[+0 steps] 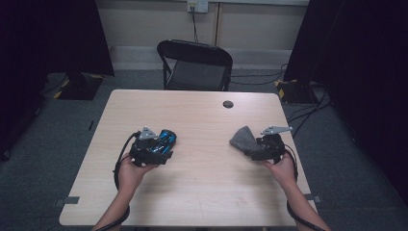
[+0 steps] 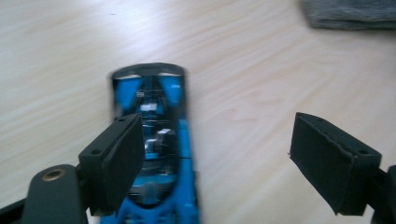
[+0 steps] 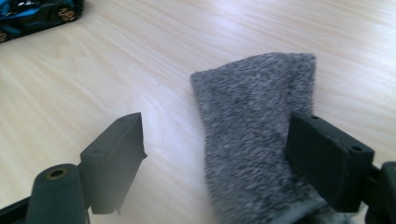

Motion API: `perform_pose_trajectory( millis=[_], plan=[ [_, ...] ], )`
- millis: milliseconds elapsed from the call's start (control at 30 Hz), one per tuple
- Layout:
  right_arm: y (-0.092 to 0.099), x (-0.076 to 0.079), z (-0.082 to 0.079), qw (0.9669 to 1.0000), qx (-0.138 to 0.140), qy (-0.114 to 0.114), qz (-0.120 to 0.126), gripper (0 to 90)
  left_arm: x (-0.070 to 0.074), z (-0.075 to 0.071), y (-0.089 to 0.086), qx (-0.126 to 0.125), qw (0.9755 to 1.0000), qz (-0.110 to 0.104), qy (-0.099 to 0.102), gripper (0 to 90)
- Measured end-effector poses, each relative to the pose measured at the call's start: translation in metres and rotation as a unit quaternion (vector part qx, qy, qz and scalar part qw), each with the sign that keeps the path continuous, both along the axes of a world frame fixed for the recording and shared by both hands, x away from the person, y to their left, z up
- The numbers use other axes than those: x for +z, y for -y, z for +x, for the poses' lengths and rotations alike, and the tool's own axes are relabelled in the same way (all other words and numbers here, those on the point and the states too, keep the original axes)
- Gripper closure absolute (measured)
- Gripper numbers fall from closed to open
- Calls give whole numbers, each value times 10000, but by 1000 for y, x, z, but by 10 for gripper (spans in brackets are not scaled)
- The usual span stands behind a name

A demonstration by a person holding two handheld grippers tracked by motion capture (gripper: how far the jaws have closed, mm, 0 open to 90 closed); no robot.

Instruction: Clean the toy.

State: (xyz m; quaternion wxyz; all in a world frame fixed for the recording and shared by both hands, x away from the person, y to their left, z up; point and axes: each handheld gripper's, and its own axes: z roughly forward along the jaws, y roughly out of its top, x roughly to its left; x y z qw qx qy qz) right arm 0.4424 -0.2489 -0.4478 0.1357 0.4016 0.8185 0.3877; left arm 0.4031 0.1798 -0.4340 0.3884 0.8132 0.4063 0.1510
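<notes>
Toy car [image 2: 154,154] lies beside our left gripper's [image 2: 215,154] inner pad, jaws wide, gripping nothing. Grey sock [image 3: 261,140] lies between our right gripper's [image 3: 215,158] wide jaws, unclamped; both hands sit low over the table [image 1: 202,192].

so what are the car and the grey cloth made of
Car: looks like hard glossy plastic or painted metal, blue and black with shiny highlights; which one is unclear.
Cloth: soft fuzzy knit or fleece, matte mottled grey, with nap showing and what looks like a hemmed edge near the jaws.

Open gripper [image 3: 215,154], grey sock [image 3: 254,140], table [image 3: 140,60]
</notes>
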Motion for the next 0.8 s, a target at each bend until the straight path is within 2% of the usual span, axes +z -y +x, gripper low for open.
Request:
perform_pose_trajectory(
  millis=[67, 133, 267, 400, 467, 500, 533, 667, 800],
  plan=[
    [-3, -1, -6, 9999, 96, 32, -100, 177, 0, -4, 6, -102, 9999, 2, -15, 174],
    [-4, -3, -11, 9998, 170, 3, -86, 169, 2, -8, 13, -169, 9998, 83, 34, 162],
    [-7, -5, -19, 9996, 264, -21, -33, 164, 1, -13, 21, -296, 9996, 9, -6, 161],
    [-11, -7, -27, 9993, 362, -21, -84, 156, -3, -19, 27, -419, 9991, -20, -49, 156],
    [-14, -8, -30, 9991, 414, -32, -110, 153, -5, -22, 29, -483, 9988, 63, -19, 159],
    [-15, -8, -32, 9989, 450, -20, -117, 152, -6, -23, 30, -532, 9984, 170, 20, 162],
    [-16, -8, -34, 9987, 487, -11, -123, 151, -6, -25, 32, -598, 9978, 267, 60, 168],
    [-22, -11, -40, 9981, 598, -55, -135, 146, -9, -33, 38, -827, 9954, 438, 193, 162],
    [-28, -14, -45, 9965, 812, -108, -168, 145, -11, -36, 40, -949, 9947, 381, 135, 151]
  ],
)
